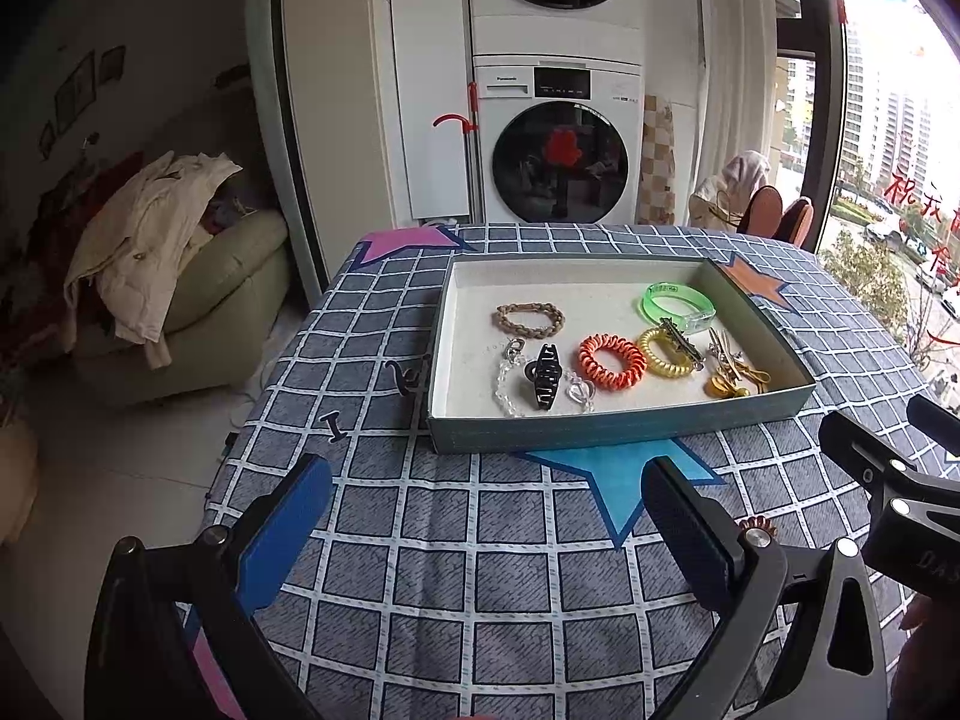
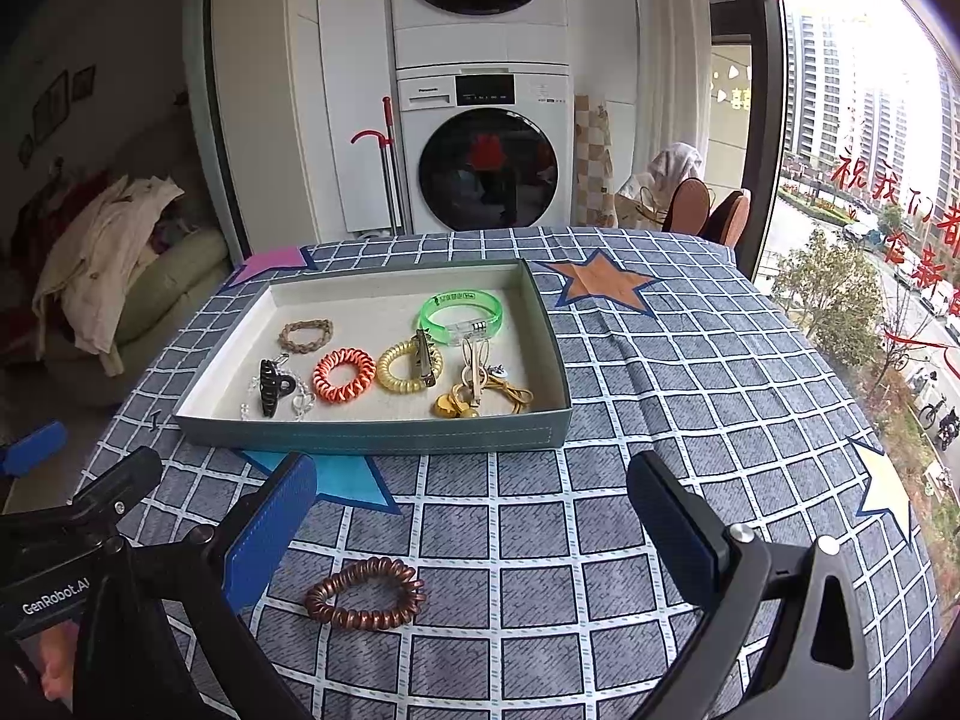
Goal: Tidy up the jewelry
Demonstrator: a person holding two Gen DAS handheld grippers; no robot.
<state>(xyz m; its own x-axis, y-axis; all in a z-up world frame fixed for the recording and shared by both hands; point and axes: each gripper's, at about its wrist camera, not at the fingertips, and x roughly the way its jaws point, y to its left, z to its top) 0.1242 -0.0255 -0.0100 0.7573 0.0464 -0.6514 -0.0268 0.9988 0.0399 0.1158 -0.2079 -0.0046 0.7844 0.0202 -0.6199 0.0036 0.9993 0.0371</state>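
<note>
Left gripper (image 1: 486,513) spread, empty, over bare tablecloth (image 1: 510,600). Tray (image 2: 372,437) just ahead of both tongs, with the braided band (image 2: 305,334), black claw clip (image 2: 273,387), orange coil (image 2: 344,375), yellow coil (image 2: 410,367) and green bangle (image 2: 461,315) inside. Right gripper (image 2: 471,522) spread too; copper coil hair tie (image 2: 365,594) lies on the cloth between its fingers (nearer the left one, untouched). Readable: "GenRobot.AI" on the left tong, "Panasonic" on the washer (image 2: 483,144).

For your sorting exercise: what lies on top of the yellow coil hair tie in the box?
A metal hair clip lies across the yellow coil hair tie, hiding part of its ring.
</note>
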